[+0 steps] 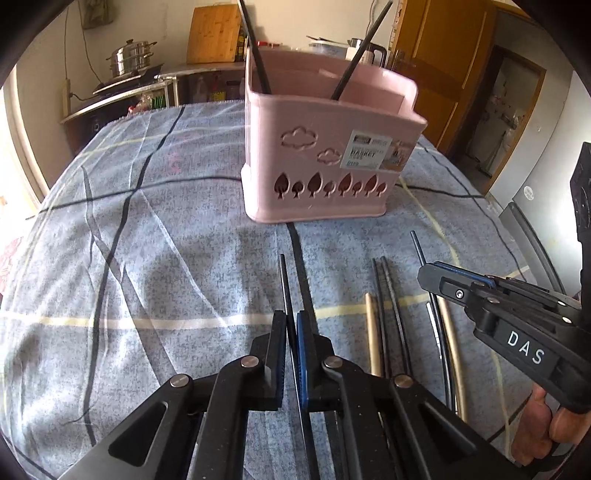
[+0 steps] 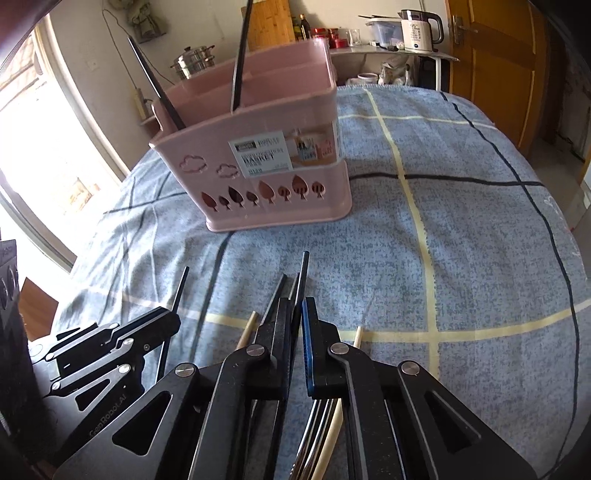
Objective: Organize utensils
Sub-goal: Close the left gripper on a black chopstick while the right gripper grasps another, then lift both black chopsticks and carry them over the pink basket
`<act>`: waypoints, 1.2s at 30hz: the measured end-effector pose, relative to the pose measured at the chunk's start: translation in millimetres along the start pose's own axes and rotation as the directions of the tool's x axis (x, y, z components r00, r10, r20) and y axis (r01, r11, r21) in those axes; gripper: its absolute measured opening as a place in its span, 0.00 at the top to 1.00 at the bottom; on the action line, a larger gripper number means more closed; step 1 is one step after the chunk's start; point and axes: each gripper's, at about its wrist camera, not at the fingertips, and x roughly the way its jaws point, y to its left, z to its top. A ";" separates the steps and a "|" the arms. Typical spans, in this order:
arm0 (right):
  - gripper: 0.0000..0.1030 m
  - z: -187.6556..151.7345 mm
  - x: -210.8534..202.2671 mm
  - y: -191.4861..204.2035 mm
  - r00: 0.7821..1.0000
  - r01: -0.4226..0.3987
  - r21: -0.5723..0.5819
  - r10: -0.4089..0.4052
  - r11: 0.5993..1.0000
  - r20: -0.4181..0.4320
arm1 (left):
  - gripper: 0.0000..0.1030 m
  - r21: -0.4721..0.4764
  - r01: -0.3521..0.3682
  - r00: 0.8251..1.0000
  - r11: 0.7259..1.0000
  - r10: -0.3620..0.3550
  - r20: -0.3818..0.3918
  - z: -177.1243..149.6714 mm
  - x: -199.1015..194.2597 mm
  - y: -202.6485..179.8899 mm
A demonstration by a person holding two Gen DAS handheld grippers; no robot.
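Observation:
A pink utensil basket stands upright on the blue checked cloth, with two black chopsticks leaning inside it. My left gripper is shut on a black chopstick lying on the cloth in front of the basket. To its right, my right gripper is shut on another black chopstick. More black chopsticks and wooden chopsticks lie between and under the grippers.
Metal utensils and a pale stick lie under my right gripper. Behind the table stand a steamer pot, a cutting board and a kettle. A wooden door is at the right, a window at the left.

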 end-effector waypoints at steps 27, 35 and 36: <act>0.95 42.8 -131.7 15.4 0.952 -0.060 -0.065 0.076 0.996 0.296 | 0.96 0.035 0.071 0.956 0.997 -0.078 0.284 64.9 -143.0 -0.2; 0.96 42.4 -139.6 15.0 0.948 -0.056 -0.080 0.078 0.995 0.310 | 0.96 0.029 0.084 0.959 0.996 -0.088 0.270 65.0 -146.2 2.3; 0.96 42.5 -140.9 14.8 0.947 -0.057 -0.081 0.079 0.995 0.312 | 0.96 0.030 0.085 0.959 0.996 -0.090 0.269 64.7 -145.7 1.8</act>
